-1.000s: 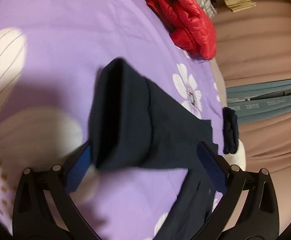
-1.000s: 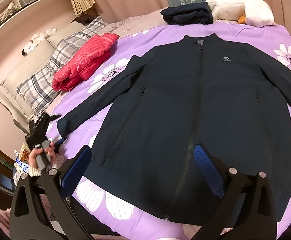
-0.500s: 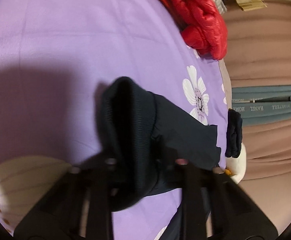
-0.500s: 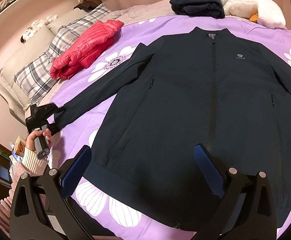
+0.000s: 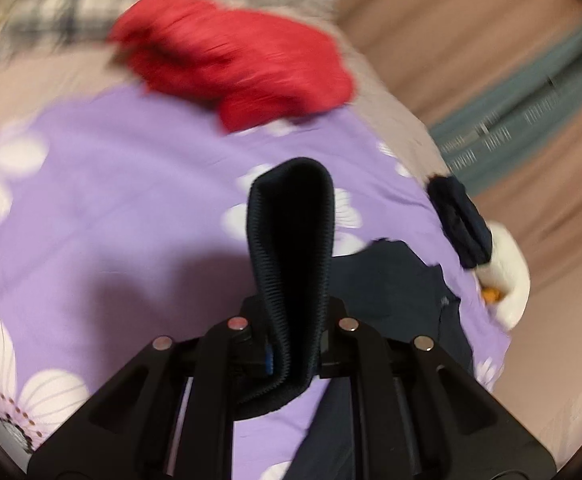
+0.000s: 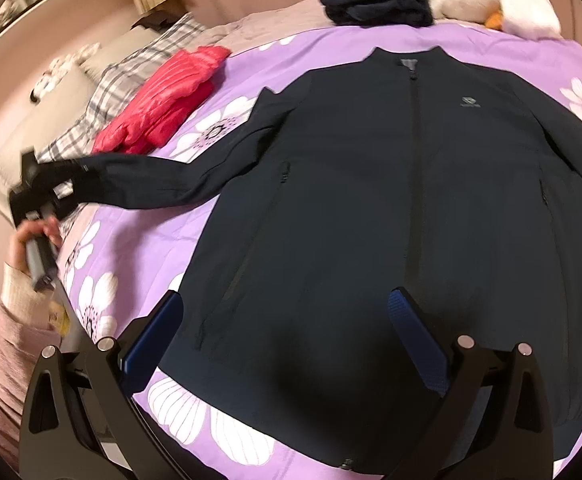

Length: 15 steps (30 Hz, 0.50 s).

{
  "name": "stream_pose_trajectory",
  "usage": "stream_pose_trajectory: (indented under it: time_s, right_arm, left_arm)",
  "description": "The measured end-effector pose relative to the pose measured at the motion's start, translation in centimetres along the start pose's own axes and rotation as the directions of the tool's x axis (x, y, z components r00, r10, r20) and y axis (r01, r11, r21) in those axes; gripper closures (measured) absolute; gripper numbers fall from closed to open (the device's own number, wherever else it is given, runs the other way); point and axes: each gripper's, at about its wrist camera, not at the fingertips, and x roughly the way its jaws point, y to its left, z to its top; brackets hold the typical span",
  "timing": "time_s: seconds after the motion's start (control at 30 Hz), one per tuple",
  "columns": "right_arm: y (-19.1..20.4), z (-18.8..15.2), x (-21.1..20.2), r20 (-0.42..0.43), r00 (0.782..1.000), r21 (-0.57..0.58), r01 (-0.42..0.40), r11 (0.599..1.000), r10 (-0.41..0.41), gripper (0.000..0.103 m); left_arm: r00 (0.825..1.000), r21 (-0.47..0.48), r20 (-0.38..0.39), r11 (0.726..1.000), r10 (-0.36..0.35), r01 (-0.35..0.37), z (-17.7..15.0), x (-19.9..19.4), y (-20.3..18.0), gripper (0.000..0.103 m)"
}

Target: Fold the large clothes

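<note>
A dark navy zip jacket (image 6: 391,208) lies face up, spread flat on the purple flowered bedspread (image 6: 251,64). My left gripper (image 5: 287,344) is shut on the ribbed cuff (image 5: 291,248) of the jacket's left sleeve and holds it lifted off the bed. In the right wrist view that left gripper (image 6: 39,188) shows at the far left with the sleeve (image 6: 163,184) stretched to it. My right gripper (image 6: 287,340) is open and empty, hovering over the jacket's lower hem.
A red puffer jacket (image 6: 167,96) lies by plaid pillows (image 6: 111,80) at the bed's left. Folded dark clothes (image 6: 375,8) and a white plush toy (image 6: 491,4) sit at the far edge. The bed's near edge is just below my right gripper.
My left gripper closed on the sleeve cuff and lifted it, swinging it toward the red jacket. My right gripper stayed open and moved closer over the jacket.
</note>
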Motion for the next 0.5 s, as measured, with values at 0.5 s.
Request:
stream_pose_trajectory:
  time_s: [0.5]
  right_arm:
    - [-9.9,-1.7,-5.2,0.106,0.988,0.188,0.09,0.978,-0.111,0.001]
  left_arm:
    - [0.966,0.634,-0.257,0.756,0.007,0.163,-16.9,12.4,-34.4,0.091]
